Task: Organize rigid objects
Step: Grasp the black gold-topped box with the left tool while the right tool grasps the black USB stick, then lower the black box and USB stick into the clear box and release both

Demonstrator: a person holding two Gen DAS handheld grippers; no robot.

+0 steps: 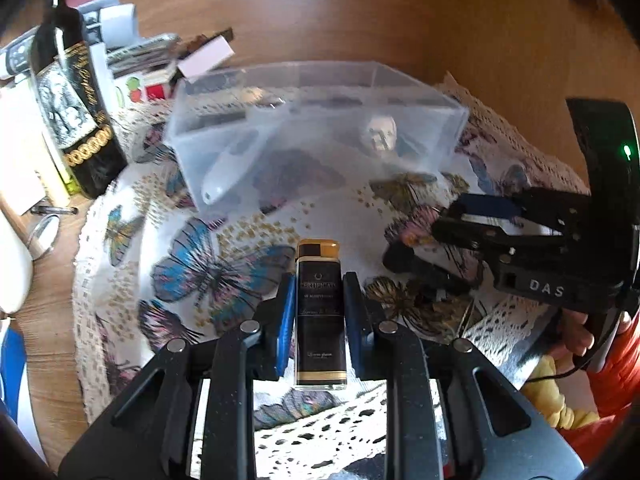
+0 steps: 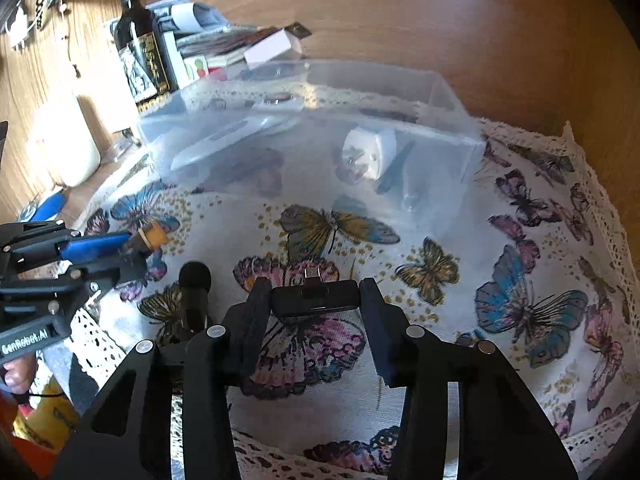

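Left gripper [image 1: 319,312] jaws clamp a black-and-gold lighter [image 1: 320,316] upright above the butterfly tablecloth [image 1: 192,268]. Right gripper [image 2: 314,304] jaws, about half open, pinch a small black adapter [image 2: 314,302] by its 2 ends. Beyond both stands a clear plastic box [image 2: 312,136].

Black/gold bottle [image 1: 320,312], clear box [image 1: 316,128], white cloth [image 2: 440,320] w/ multicolour butterflies

Both wrist views look down closely, sharing the bin [image 1: 316,136] [image 2: 312,132].
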